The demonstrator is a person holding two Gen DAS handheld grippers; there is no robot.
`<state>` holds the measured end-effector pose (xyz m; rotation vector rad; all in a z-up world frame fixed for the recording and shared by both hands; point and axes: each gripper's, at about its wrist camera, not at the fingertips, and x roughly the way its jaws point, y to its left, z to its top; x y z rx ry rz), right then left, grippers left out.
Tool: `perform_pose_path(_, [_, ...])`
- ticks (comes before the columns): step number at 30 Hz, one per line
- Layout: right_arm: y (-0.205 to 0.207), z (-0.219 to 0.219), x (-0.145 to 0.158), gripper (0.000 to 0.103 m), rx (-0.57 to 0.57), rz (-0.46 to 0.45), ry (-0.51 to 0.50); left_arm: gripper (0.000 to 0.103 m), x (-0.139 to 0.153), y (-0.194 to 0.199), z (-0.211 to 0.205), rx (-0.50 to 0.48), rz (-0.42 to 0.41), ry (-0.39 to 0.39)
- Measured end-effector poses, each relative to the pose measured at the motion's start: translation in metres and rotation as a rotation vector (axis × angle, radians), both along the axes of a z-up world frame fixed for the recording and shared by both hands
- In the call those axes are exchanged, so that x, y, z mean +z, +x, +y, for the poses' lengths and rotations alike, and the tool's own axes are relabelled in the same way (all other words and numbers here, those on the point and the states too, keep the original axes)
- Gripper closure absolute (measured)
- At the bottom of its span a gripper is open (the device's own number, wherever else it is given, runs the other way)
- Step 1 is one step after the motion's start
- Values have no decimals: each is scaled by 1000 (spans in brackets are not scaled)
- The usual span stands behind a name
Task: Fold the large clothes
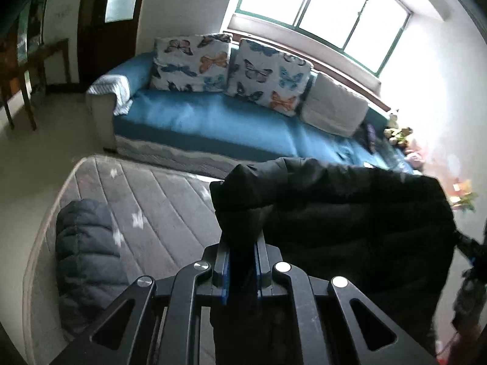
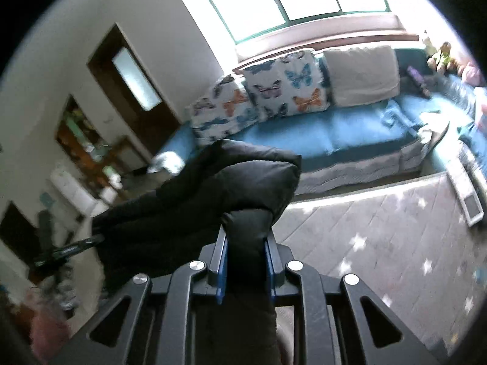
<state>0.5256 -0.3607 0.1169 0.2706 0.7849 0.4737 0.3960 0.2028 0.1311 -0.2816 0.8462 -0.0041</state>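
Note:
A black puffy jacket (image 1: pixel 350 213) hangs lifted above the grey quilted mat (image 1: pixel 158 200). My left gripper (image 1: pixel 242 243) is shut on a bunched edge of it, the fabric rising between the blue pads. In the right wrist view the same black jacket (image 2: pixel 213 188) stretches off to the left, and my right gripper (image 2: pixel 246 243) is shut on a thick fold of it. The other gripper (image 2: pixel 67 251) shows dimly at the jacket's far end on the left. The lower part of the jacket is hidden behind both grippers.
A dark blue-grey quilted garment (image 1: pixel 88 261) lies bundled on the mat's left side. Behind the mat stands a blue sofa (image 1: pixel 213 121) with butterfly cushions (image 1: pixel 268 73) under a window. A white device (image 2: pixel 468 200) lies at the mat's right edge (image 2: pixel 395 237). Wooden chairs (image 1: pixel 18 82) stand far left.

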Motion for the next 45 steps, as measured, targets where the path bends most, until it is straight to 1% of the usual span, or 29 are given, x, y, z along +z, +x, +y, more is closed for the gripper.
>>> perform_pose_path(1, [13, 9, -11, 80, 9, 25, -27, 91, -15, 13, 0, 15, 21, 28])
perform_pose_path(2, [22, 15, -27, 78, 17, 69, -57, 90, -30, 25, 5, 24, 57, 44])
perform_pose_path(3, [30, 19, -42, 75, 7, 112, -68, 90, -54, 38, 4, 24, 118, 44])
perform_pose_path(5, [44, 23, -74, 71, -17, 220, -88, 89, -91, 52, 2, 21, 201, 31])
perform_pose_path(6, [49, 27, -90, 71, -21, 270, -134, 87, -108, 55, -1, 29, 238, 70])
perform_pose_path(7, [50, 28, -96, 71, -33, 283, -172, 83, -116, 54, -5, 34, 245, 100])
perform_pose_path(8, [49, 27, -98, 70, -30, 282, -191, 83, -121, 52, -7, 28, 242, 123])
perform_pose_path(10, [41, 19, -91, 69, -21, 286, -177, 81, -120, 46, -11, 5, 230, 149])
perform_pose_path(12, [36, 10, -79, 69, -13, 283, -164, 81, -112, 40, -13, 2, 236, 147])
perform_pose_path(15, [11, -5, -39, 69, -26, 212, -193, 81, -81, 24, -15, 6, 214, 136])
perform_pose_path(16, [14, -7, -33, 69, -30, 198, -193, 81, -70, 13, -16, -1, 196, 120])
perform_pose_path(17, [-2, -20, -18, 69, -44, 172, -189, 81, -55, 3, -17, -8, 182, 104])
perform_pose_path(19, [-23, -39, -1, 67, -78, 152, -179, 80, -30, -20, -17, -17, 166, 75])
perform_pose_path(20, [-25, -47, 3, 64, -96, 154, -171, 80, -16, -33, -18, -28, 164, 62])
perform_pose_path(21, [-38, -60, 7, 58, -109, 156, -159, 80, -7, -46, -22, -45, 162, 54])
perform_pose_path(23, [-57, -80, 7, 55, -129, 158, -137, 78, 11, -81, -37, -81, 162, 44])
perform_pose_path(24, [-74, -96, 5, 55, -143, 168, -125, 74, 13, -100, -46, -107, 175, 33])
perform_pose_path(25, [-78, -102, 2, 54, -147, 179, -119, 71, 16, -118, -53, -125, 182, 25])
perform_pose_path(28, [-110, -140, -20, 54, -197, 253, -74, 71, 9, -169, -84, -208, 202, 28])
perform_pose_path(31, [-134, -168, -42, 54, -242, 299, -73, 70, -11, -217, -112, -288, 215, 30])
perform_pose_path(32, [-143, -182, -57, 54, -277, 329, -70, 70, -23, -228, -117, -306, 230, 19])
perform_pose_path(34, [-154, -199, -75, 54, -316, 371, -48, 70, -43, -250, -126, -332, 259, -15])
perform_pose_path(35, [-160, -211, -92, 54, -350, 400, -27, 70, -54, -258, -129, -333, 269, -19])
perform_pose_path(36, [-164, -219, -102, 54, -369, 420, -21, 70, -61, -266, -131, -335, 275, -18])
perform_pose_path(37, [-167, -227, -117, 54, -390, 448, -21, 70, -67, -275, -134, -338, 282, -11])
perform_pose_path(38, [-173, -231, -123, 54, -399, 458, -14, 70, -72, -283, -136, -335, 287, 2])
perform_pose_path(39, [-174, -237, -137, 54, -414, 482, 9, 70, -75, -286, -135, -331, 286, 12])
perform_pose_path(42, [-173, -249, -166, 54, -439, 511, 97, 70, -77, -301, -138, -325, 271, 42])
perform_pose_path(45, [-164, -244, -185, 54, -447, 529, 152, 70, -82, -305, -139, -322, 267, 56])
